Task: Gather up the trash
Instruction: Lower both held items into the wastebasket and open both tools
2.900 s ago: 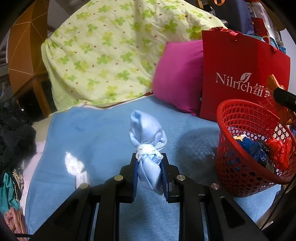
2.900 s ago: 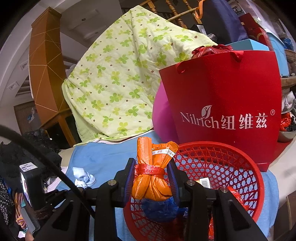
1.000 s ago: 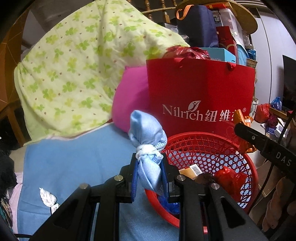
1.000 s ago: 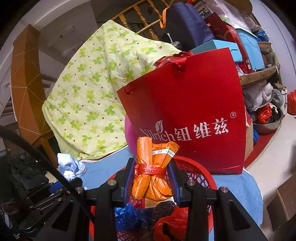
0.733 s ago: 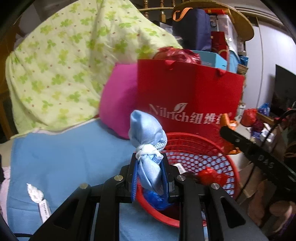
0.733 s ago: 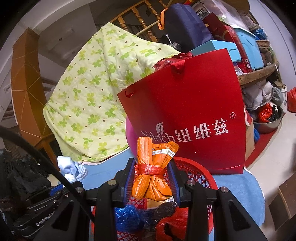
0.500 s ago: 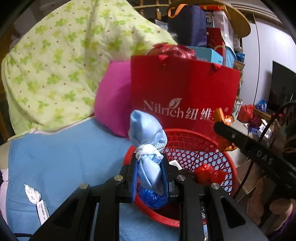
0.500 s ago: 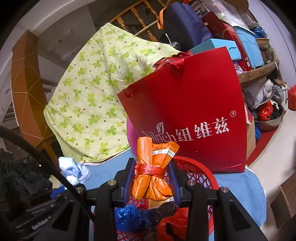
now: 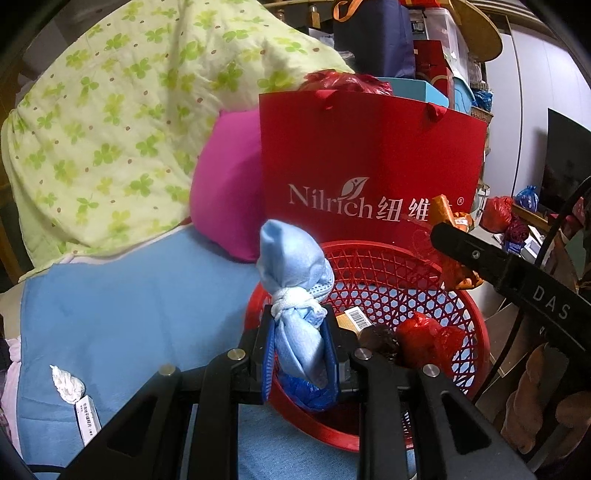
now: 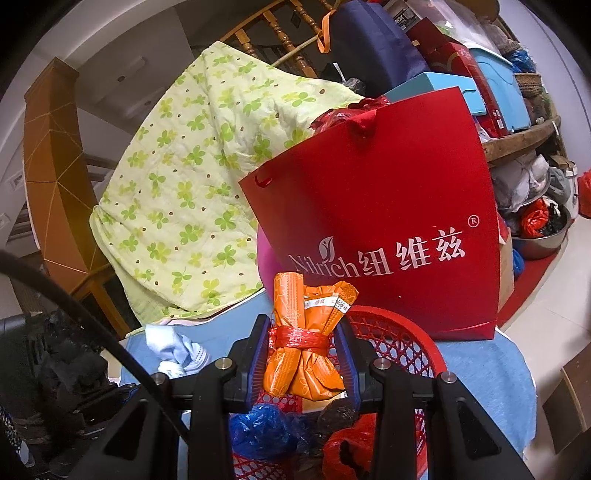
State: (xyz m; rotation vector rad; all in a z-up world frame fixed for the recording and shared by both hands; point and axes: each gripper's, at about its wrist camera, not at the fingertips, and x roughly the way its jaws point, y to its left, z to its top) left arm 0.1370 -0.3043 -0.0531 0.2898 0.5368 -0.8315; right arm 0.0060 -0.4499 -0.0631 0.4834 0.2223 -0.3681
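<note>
Each hand-held gripper clamps an upright bundle (blue bundle (image 9: 299, 325) left, orange bundle (image 10: 306, 354) right), long axis vertical.

A clover-print quilt (image 10: 207, 192) drapes a wooden stair railing (image 10: 284, 33); shelves are cluttered.

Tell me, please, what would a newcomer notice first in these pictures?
First, the big red gift bag standing behind the red basket. Next, the two bundles held over that basket: a light blue one in the left gripper, an orange one in the right gripper.
</note>
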